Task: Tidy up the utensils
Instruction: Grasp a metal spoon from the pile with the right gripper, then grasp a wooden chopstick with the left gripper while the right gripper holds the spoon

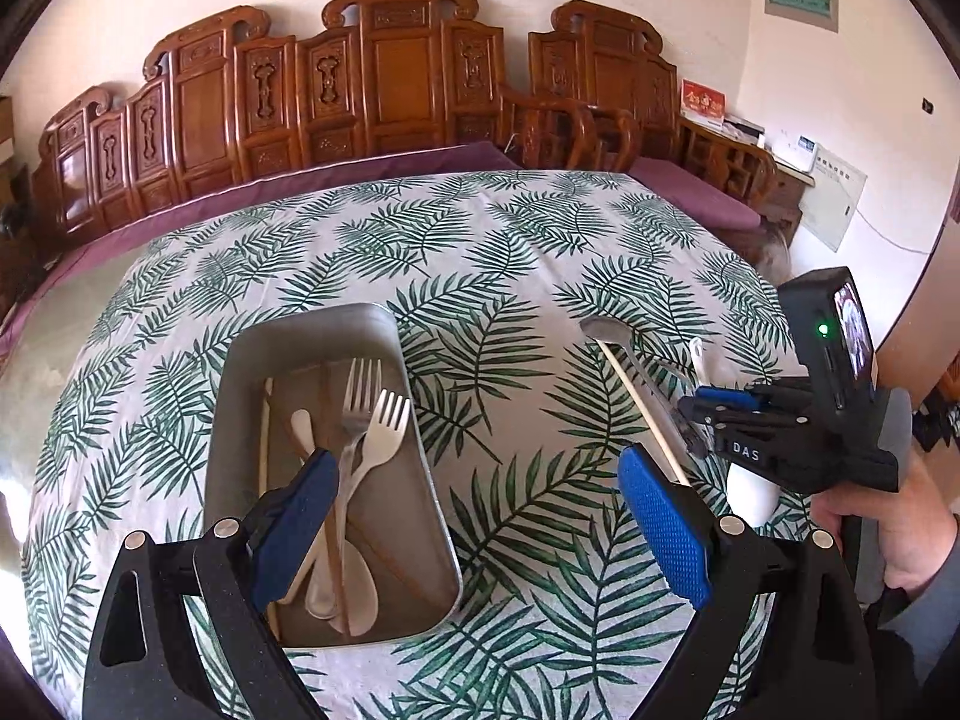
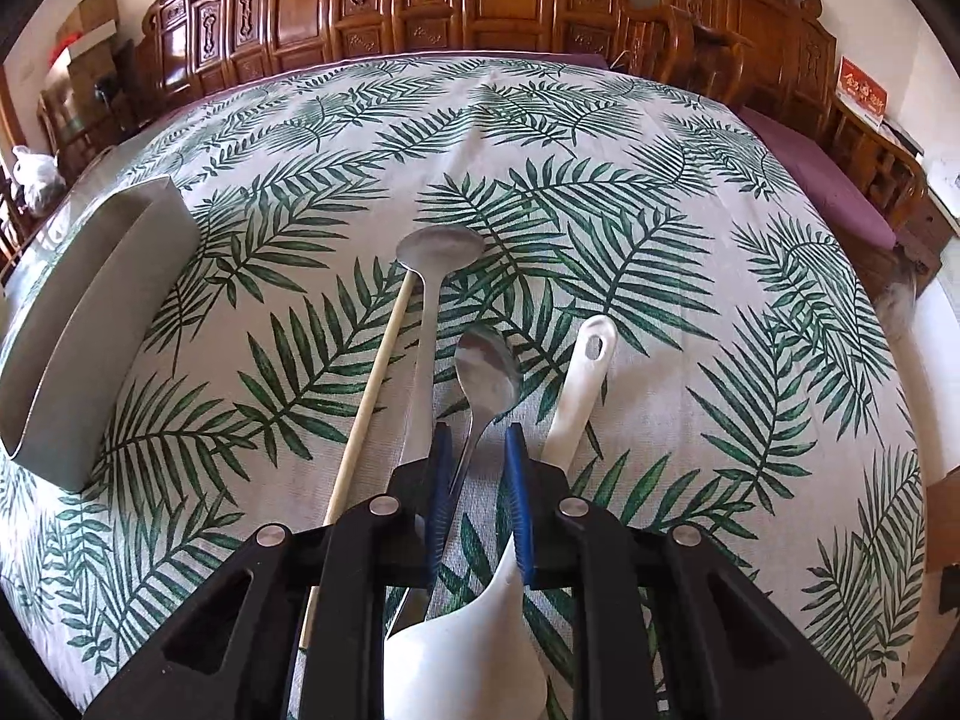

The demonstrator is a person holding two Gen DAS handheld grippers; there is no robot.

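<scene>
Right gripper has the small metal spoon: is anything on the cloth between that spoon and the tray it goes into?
Yes. The wooden chopstick and the long metal spoon lie just left of the small metal spoon, between it and the metal tray. Both lie flat, so a lifted carry by the right gripper should probably clear them.

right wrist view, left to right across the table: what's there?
Metal tray → chopstick → long metal spoon → small metal spoon, its handle between the right gripper fingers → white spoon.
</scene>
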